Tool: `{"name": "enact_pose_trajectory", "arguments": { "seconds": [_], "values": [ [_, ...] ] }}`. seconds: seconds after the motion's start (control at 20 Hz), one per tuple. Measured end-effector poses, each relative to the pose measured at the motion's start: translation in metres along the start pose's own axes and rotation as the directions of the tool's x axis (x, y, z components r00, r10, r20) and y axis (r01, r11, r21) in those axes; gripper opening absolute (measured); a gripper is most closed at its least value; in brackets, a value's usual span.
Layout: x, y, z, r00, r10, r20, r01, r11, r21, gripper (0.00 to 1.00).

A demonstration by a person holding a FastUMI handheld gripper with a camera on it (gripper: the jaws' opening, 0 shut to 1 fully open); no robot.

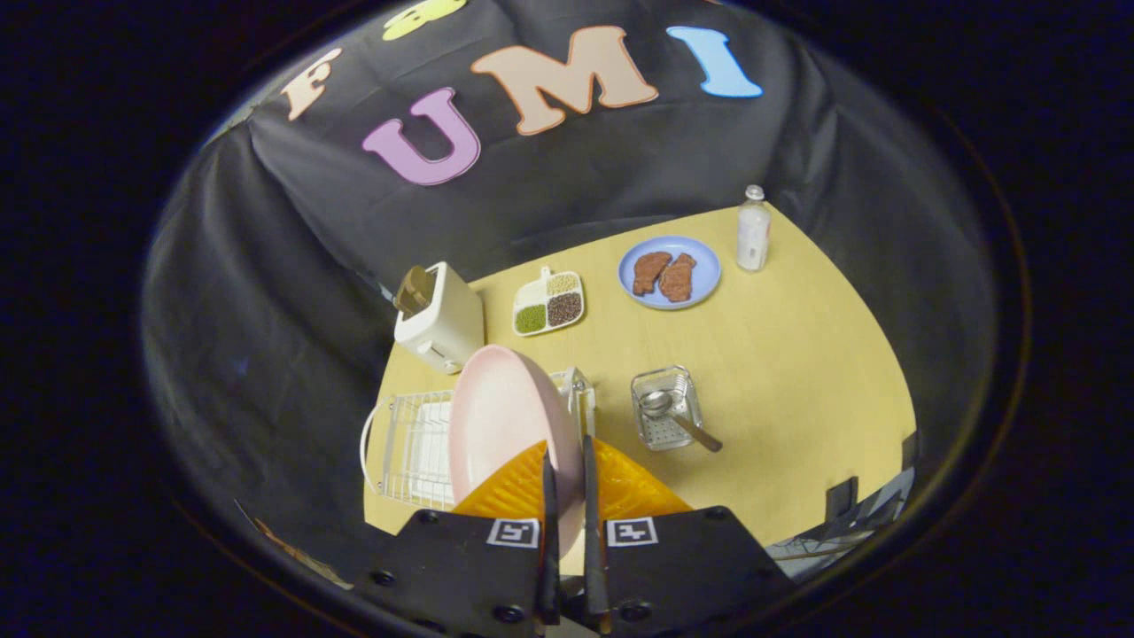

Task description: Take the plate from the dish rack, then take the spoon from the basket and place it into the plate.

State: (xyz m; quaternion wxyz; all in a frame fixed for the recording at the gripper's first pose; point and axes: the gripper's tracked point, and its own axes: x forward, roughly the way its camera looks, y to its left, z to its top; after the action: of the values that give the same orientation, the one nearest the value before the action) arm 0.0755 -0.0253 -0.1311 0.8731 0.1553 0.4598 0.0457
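Observation:
A pale pink plate (500, 421) stands on edge, lifted above the white wire dish rack (409, 447). My gripper (567, 474) is shut on the plate, with both fingers pressing its rim from either side. To the right of the rack sits a small metal mesh basket (666, 408). A metal spoon (675, 414) lies in it, bowl inside and handle sticking out over the front corner. The basket is beyond the fingers, slightly to their right.
A white toaster (440, 317) stands behind the rack. Farther back on the wooden table (797, 372) are a four-part tray of grains (548, 302), a blue plate with two meat pieces (669, 272) and a small white bottle (753, 230).

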Motion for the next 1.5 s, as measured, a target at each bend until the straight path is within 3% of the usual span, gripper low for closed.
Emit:
{"name": "enact_pose_trajectory", "arguments": {
  "seconds": [0.5, 0.8, 1.5],
  "values": [
    [-0.048, -0.075, -0.047, 0.997, 0.065, 0.035, -0.069, 0.989, 0.134, 0.14],
    [-0.055, -0.120, -0.080, 0.996, 0.089, 0.028, -0.093, 0.974, 0.207, 0.14],
    [-0.021, -0.195, -0.148, 0.988, 0.147, -0.036, -0.130, 0.945, 0.299, 0.14]
  ]
}}
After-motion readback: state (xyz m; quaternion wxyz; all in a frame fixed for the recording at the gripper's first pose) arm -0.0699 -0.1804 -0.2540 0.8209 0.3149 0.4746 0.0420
